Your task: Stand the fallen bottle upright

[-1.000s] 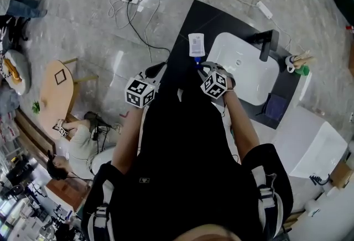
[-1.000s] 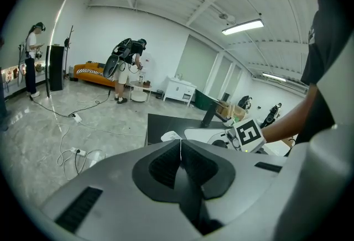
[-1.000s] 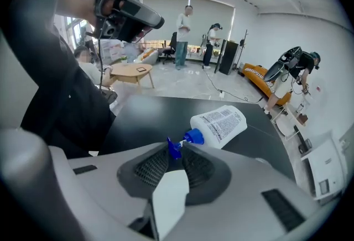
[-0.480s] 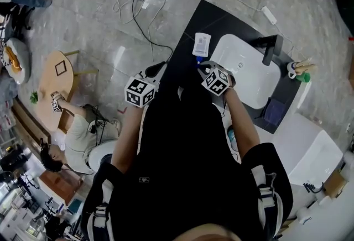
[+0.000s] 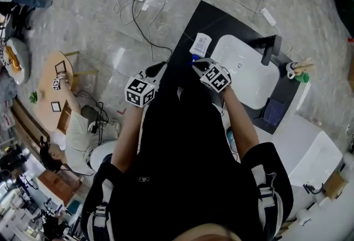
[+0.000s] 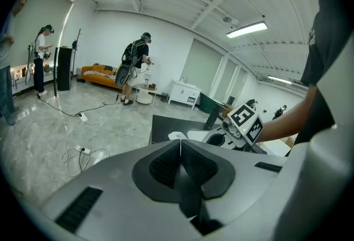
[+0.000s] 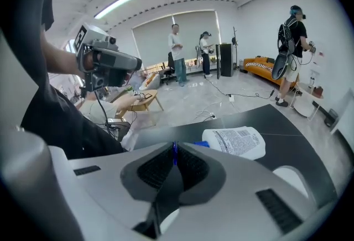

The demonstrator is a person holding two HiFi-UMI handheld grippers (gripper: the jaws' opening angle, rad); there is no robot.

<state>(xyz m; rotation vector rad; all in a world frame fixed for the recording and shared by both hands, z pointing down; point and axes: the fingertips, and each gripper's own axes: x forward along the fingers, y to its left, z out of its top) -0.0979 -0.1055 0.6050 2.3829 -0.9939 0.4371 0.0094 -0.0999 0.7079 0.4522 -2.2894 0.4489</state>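
Observation:
A white bottle (image 5: 200, 43) with a blue cap (image 5: 194, 58) lies on its side near the left end of the black counter (image 5: 185, 52). In the right gripper view the bottle (image 7: 235, 142) lies just beyond the jaws, label up. My right gripper (image 5: 198, 63) is at the cap end, jaws closing, and a sliver of the blue cap (image 7: 175, 152) shows pinched between the pads. My left gripper (image 5: 156, 71) hangs off the counter's left edge, shut, with nothing between its pads (image 6: 166, 165).
A white sink basin (image 5: 243, 71) with a black faucet (image 5: 268, 49) fills the counter right of the bottle. A cup of brushes (image 5: 296, 68) and a dark cloth (image 5: 275, 107) lie beyond it. Cables (image 5: 135, 8) trail over the floor, where a person (image 5: 74, 135) sits by a small table (image 5: 58, 82).
My right gripper has closed its jaws at the bottle's blue cap and shifted a little toward the bottle. The left gripper has stayed where it was.

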